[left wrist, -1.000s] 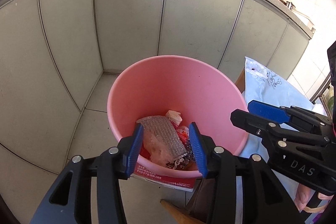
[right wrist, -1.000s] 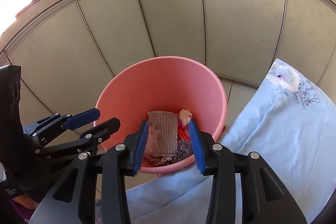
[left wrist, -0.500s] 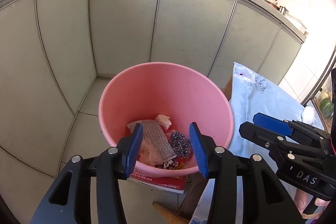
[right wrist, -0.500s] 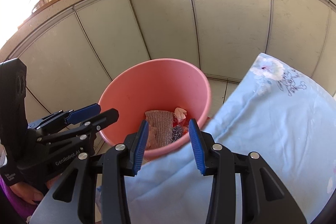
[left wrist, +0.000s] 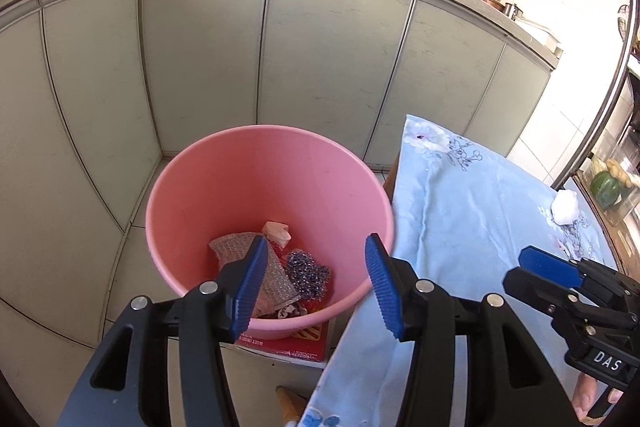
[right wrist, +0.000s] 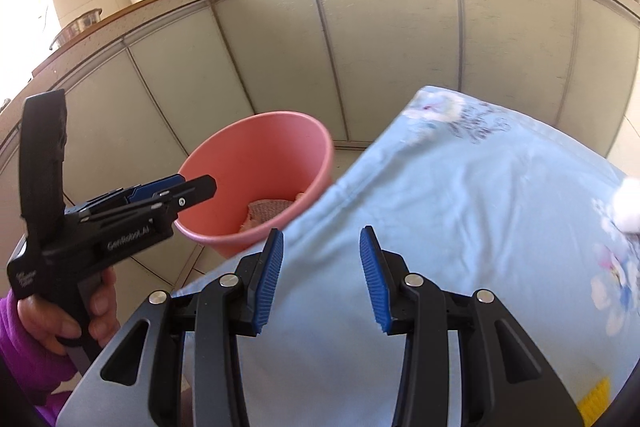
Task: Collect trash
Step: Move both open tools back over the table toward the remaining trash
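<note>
Hovering left gripper (left wrist: 314, 281) wide, empty, above pink bin (left wrist: 224, 195) | right gripper (right wrist: 320, 279) wide, empty, over blue tablecloth (right wrist: 460, 227) | white wad (left wrist: 565, 207) on cloth

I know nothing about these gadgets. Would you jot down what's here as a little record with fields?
bin: pink bucket on the floor beside the table
in bin: bubble wrap, metal scourer, crumpled tissue
table cover: blue floral cloth
left to collect: white wad on the cloth
left hand-held gripper: open, empty
right hand-held gripper: open, empty
</note>
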